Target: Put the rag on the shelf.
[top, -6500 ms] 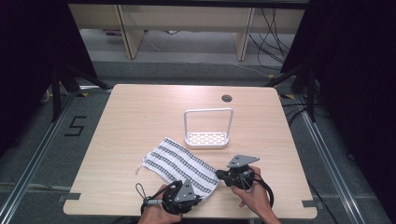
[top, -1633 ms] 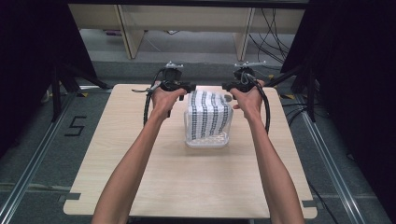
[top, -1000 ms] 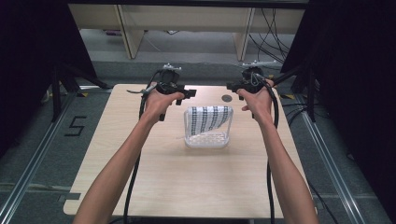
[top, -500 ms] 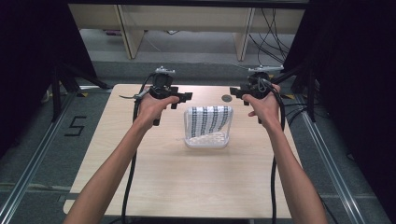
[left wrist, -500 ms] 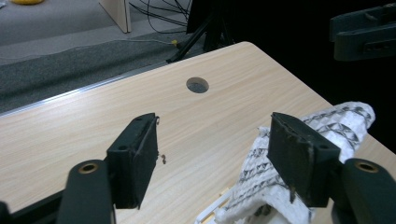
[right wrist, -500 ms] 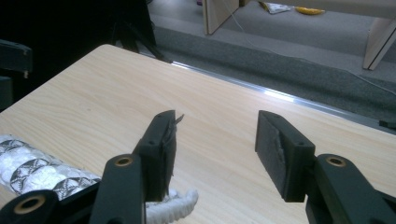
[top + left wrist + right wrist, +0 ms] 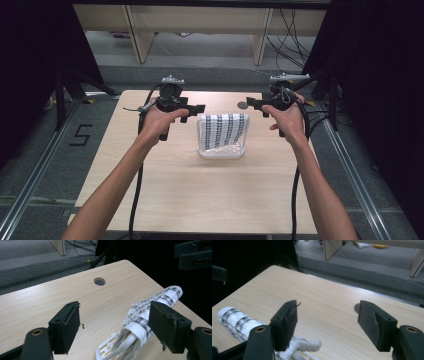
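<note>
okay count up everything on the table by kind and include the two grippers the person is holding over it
Patterned cloth: 1
White rack: 1
Grippers, left gripper and right gripper: 2
Total: 4

The bench (image 7: pixel 210 190) is a light wood-grain top with rounded corners, standing on a grey carpeted floor (image 7: pixel 45 165). A round cable hole (image 7: pixel 242 105) is cut through it near the far edge, right of the middle. Directly on the bench lies 1 thing: a white slotted plastic rack (image 7: pixel 221 150), set on the far half, about midway between the left and right edges. A black-and-white patterned cloth (image 7: pixel 226 129) hangs over the rack's upright handle and does not reach the wood. The near half of the bench is bare wood.
</note>
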Demonstrator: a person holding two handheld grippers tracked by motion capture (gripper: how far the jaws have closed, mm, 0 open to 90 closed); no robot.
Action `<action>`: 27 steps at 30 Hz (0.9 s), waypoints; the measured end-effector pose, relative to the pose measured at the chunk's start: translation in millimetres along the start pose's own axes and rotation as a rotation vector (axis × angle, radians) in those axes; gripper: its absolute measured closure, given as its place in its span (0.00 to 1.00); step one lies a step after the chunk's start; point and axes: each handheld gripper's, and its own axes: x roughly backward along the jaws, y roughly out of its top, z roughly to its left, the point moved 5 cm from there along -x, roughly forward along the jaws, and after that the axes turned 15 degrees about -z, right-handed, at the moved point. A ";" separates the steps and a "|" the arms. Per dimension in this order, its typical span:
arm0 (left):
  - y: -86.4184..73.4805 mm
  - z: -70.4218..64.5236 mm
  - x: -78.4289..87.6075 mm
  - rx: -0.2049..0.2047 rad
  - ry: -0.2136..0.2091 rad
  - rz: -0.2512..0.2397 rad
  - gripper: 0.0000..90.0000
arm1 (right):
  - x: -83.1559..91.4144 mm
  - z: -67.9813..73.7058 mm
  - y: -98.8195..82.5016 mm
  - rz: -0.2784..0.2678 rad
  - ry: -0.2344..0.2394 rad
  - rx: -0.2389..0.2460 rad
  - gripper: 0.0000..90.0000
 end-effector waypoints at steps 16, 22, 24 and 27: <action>-10.4 -9.8 21.7 0.004 -0.035 -0.016 0.26 | 16.8 18.3 -4.4 -0.026 0.050 0.032 0.31; -14.2 -15.8 31.8 -0.003 -0.043 -0.032 0.26 | 22.8 25.1 -7.5 -0.029 0.075 0.045 0.31; -16.9 -17.6 36.2 -0.012 -0.055 -0.029 0.26 | 25.7 27.6 -8.5 -0.030 0.074 0.051 0.31; -25.1 -22.2 45.2 -0.026 -0.069 -0.040 0.26 | 31.3 34.7 -11.9 -0.031 0.063 0.085 0.31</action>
